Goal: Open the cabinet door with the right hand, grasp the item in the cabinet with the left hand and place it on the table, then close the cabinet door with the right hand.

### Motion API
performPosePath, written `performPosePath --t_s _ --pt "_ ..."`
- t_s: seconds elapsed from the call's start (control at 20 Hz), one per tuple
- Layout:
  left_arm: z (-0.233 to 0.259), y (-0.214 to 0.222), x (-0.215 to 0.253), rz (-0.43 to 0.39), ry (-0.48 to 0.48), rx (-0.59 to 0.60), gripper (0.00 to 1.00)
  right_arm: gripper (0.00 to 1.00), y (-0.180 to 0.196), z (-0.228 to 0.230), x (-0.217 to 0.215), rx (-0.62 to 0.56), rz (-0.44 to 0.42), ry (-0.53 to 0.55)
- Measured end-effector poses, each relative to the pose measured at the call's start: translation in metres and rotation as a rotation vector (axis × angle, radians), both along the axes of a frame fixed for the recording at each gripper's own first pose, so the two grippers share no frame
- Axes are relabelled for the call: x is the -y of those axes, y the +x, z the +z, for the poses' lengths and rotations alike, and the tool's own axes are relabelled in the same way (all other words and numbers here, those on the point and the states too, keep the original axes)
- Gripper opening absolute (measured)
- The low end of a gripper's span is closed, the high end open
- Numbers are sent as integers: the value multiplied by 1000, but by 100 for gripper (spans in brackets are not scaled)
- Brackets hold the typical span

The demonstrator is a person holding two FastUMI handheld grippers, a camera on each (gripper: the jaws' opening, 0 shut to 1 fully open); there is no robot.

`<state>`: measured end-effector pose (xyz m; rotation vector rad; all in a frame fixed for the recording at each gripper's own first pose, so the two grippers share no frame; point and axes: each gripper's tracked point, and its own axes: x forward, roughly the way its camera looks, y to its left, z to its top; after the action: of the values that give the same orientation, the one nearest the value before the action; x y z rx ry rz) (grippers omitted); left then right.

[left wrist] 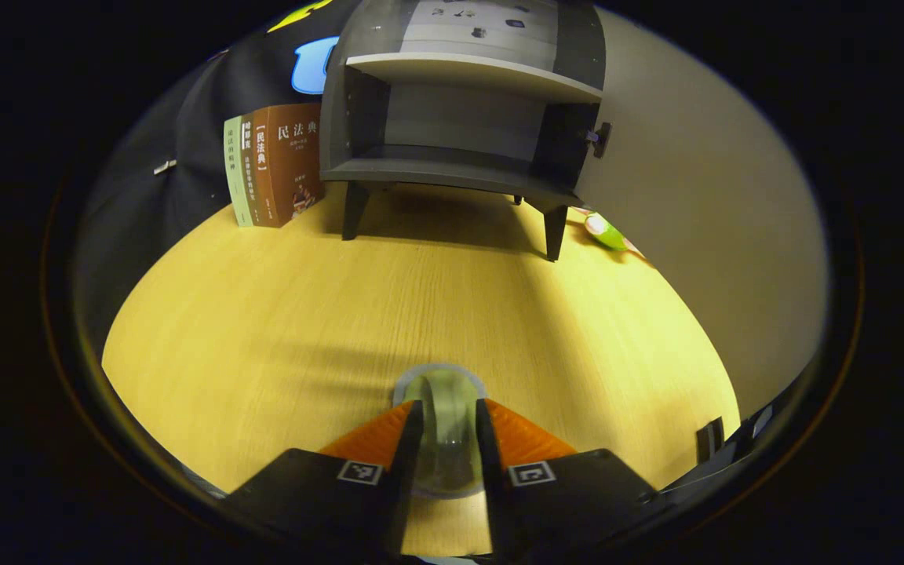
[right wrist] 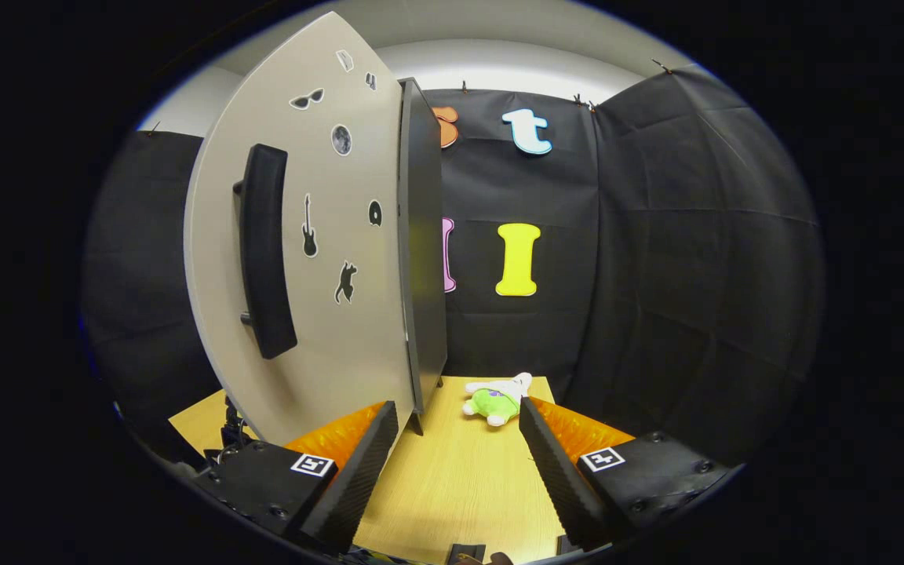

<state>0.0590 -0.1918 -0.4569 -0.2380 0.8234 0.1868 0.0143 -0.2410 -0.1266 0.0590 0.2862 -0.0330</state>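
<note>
A clear round roll (left wrist: pixel 442 384) stands on edge on the wooden table (left wrist: pixel 303 314), and my left gripper (left wrist: pixel 448 408) is shut on it, one finger on each flat side. Beyond it the grey cabinet (left wrist: pixel 452 169) stands open on short legs, its shelf bare. Its pale door (left wrist: pixel 703 204) is swung out to the right. In the right gripper view that door (right wrist: pixel 342 329) fills the left side, with its black handle (right wrist: pixel 265 251) and several small stickers. My right gripper (right wrist: pixel 457 408) is open just in front of the door's free edge, holding nothing.
Upright books (left wrist: pixel 275 165) lean beside the cabinet's left side. A green and white plush toy (right wrist: pixel 493 402) lies on the table (right wrist: pixel 460 479) behind the door, also seen as the toy (left wrist: pixel 605 230) near the cabinet's right leg. Black cloth walls close the booth.
</note>
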Motion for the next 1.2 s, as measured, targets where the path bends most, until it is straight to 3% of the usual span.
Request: performPosePath --t_s 0.05,0.1,0.15,0.25,0.6,0.8,1.0,1.2 --pt "2 0 -2 -3 9 8 52 98 -2 1 -1 1 3 2" --pt "7 -1 -3 -9 13 14 66 98 -3 3 -4 6 12 7" --pt "15 0 -6 -14 29 30 69 98 -5 6 -9 15 29 19" --pt "43 2 -16 -32 100 77 98 98 -8 16 -23 39 72 51" --pt "239 38 -42 -131 253 488 95 99 -13 43 -66 112 185 86" --pt "329 37 -45 -135 232 662 95 99 -15 43 -81 119 190 53" --pt "370 25 -52 -164 213 729 93 99 -9 48 -94 131 160 37" --pt "380 14 -66 -187 190 752 93 95 -7 50 -103 140 134 14"
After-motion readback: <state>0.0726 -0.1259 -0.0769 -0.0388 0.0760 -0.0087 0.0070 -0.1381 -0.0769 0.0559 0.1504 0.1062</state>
